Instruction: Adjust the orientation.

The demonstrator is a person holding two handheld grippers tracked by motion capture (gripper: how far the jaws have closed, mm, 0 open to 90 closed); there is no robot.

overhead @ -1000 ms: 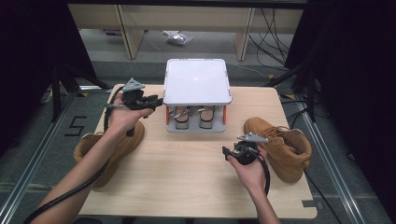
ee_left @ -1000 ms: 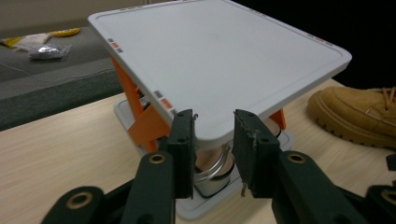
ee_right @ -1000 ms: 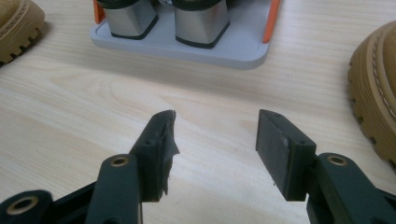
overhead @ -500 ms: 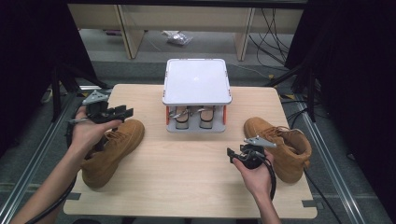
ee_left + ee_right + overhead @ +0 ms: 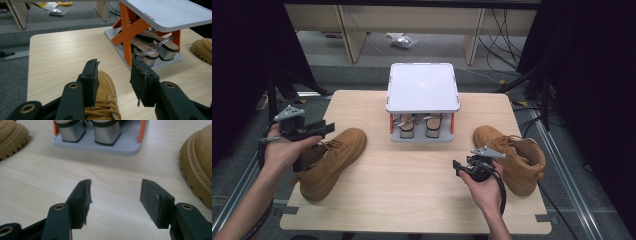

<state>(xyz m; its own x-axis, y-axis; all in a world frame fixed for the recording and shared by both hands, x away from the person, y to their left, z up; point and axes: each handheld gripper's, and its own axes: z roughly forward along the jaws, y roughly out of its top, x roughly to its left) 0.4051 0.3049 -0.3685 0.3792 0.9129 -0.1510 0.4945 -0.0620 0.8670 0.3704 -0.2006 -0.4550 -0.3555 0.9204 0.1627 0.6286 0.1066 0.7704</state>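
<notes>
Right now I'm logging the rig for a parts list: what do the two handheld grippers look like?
Both are black. The left gripper and the right gripper each carry a grey three-cornered plate on top and trail a black cable. In the gripper views each has two blocky black jaws with dark pads, frayed at the edges, on arms with brass-ringed pivot holes. The forearms are bare, with no sleeves.

I see a light wooden table (image 5: 412, 190). A small grey two-tier rack (image 5: 422, 88) with orange struts stands at its far middle, with a pair of sandals (image 5: 418, 125) on the lower tray. A tan boot (image 5: 332, 160) lies at left, another tan boot (image 5: 512, 155) at right.
</notes>
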